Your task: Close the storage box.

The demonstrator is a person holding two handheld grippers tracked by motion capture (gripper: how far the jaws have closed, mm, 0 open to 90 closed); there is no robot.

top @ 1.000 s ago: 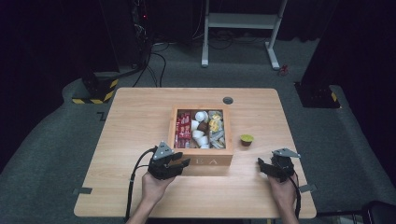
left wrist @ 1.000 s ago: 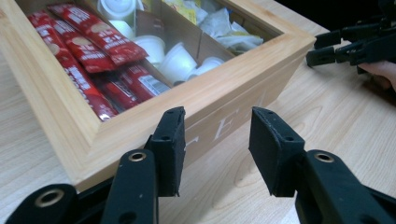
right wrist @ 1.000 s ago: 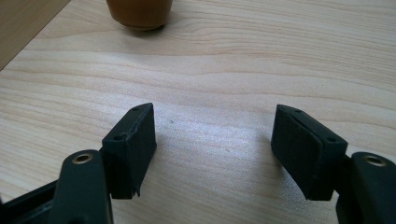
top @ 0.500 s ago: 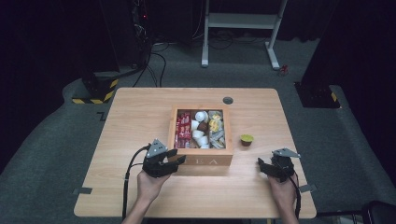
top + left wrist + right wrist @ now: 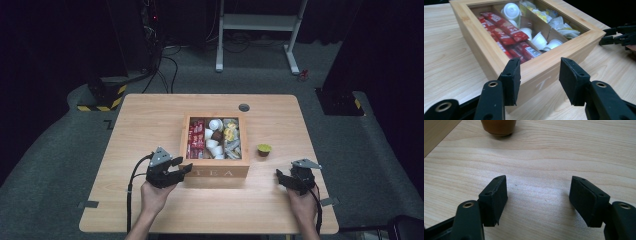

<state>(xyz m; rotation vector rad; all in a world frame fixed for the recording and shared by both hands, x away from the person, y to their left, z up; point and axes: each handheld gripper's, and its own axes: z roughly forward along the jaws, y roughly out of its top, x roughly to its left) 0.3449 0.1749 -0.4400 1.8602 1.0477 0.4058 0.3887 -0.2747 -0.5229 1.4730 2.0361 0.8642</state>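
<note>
Black left gripper (image 5: 176, 170): grey three-cornered plate, trailing cable, brass-ringed screw holes.

**Bright table, black room**

Light falls from overhead onto the wooden table (image 5: 150, 125), which glows pale while the floor and the room beyond it sink into near black. The high view is soft and a bit grainy, and small things blur. Short shadows sit close under the wooden tea box (image 5: 216, 169) and the small cup (image 5: 264, 149). In the right gripper view a pale bluish sheen lies on the tabletop between the jaws, whose near parts are out of focus. The left gripper view is sharp on the box's near rim (image 5: 564, 51), softer toward its far corner.
</note>
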